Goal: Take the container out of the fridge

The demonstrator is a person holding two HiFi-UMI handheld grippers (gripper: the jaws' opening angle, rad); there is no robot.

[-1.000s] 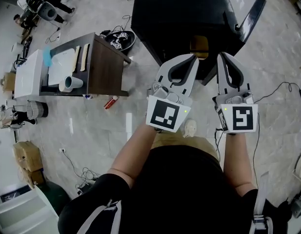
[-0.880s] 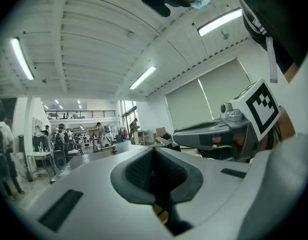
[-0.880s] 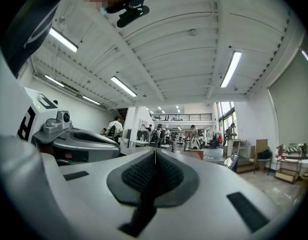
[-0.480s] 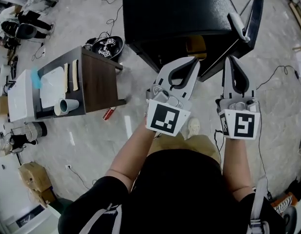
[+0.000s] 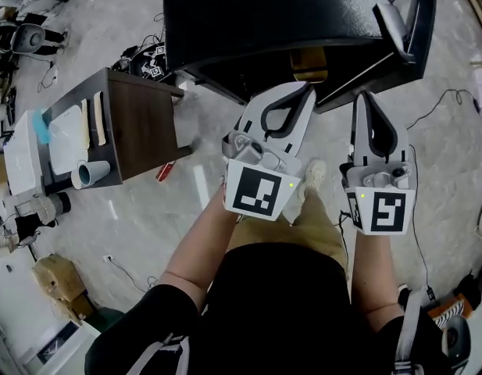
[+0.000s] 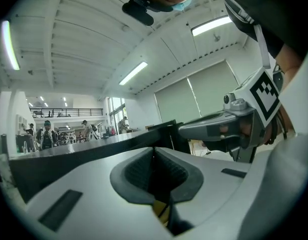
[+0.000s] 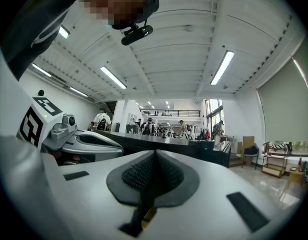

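The black fridge stands on the floor ahead of me, its door swung open to the right. An amber-brown container shows inside the opening, partly hidden by the fridge top. My left gripper is shut and empty, its tip just below the container. Level with it, my right gripper is shut and empty too, near the door's foot. In the left gripper view the jaws are pressed together, pointing up over the fridge top; the right gripper view shows the same.
A dark brown side table at the left carries white boards and a paper cup. A red can lies on the floor beside it. A black tub with marker cubes and cables sit near the fridge's left corner.
I have come closer to the fridge: it fills more of the top of the head view, and both shut grippers now reach its opening. The side table has slid left.
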